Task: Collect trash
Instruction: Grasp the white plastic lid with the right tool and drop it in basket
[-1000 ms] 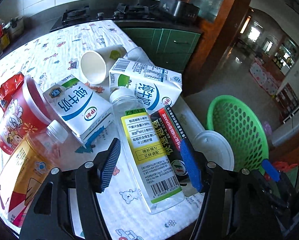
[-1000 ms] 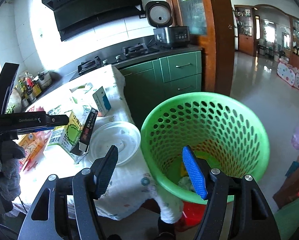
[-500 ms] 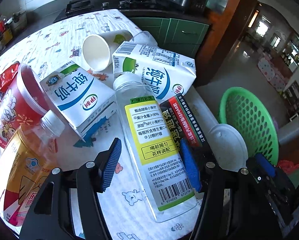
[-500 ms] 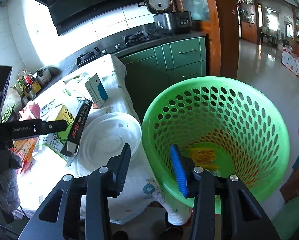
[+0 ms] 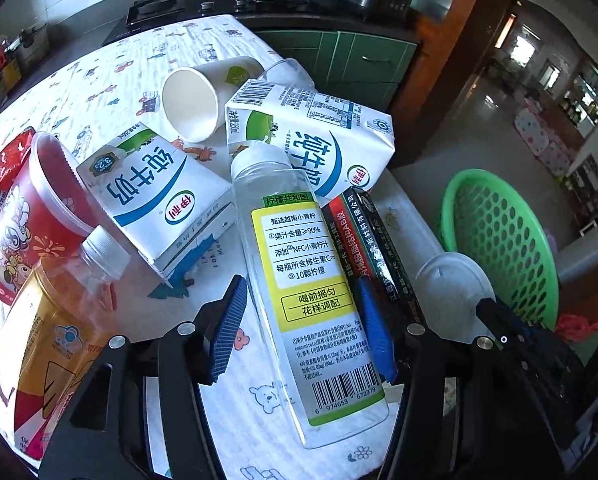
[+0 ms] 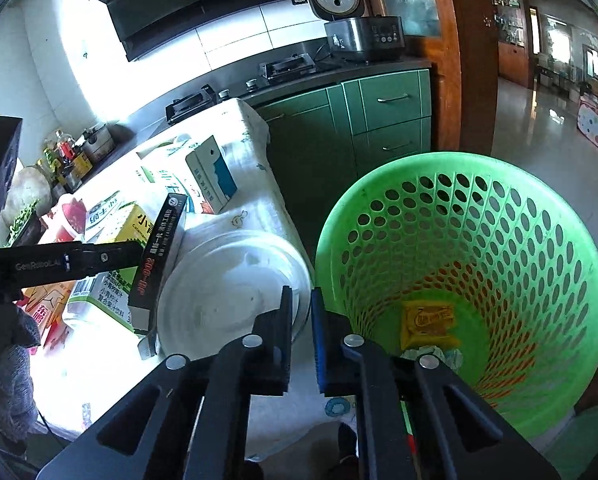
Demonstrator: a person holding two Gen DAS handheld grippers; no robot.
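Right gripper point(image 6: 300, 312) pinching lid point(image 6: 227, 296) rim, bin point(image 6: 459, 280) at 3 o'clock. Left gripper point(image 5: 299, 320) wide, straddling bottle point(image 5: 299, 272), pads not touching. Risk: thin rim slips from pinch; box point(image 5: 375, 248) dragged along.

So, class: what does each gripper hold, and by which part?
Right gripper pinches the white plastic lid by its near rim. Left gripper, jaws just easing closed, straddles the clear lemon juice bottle but holds nothing yet.
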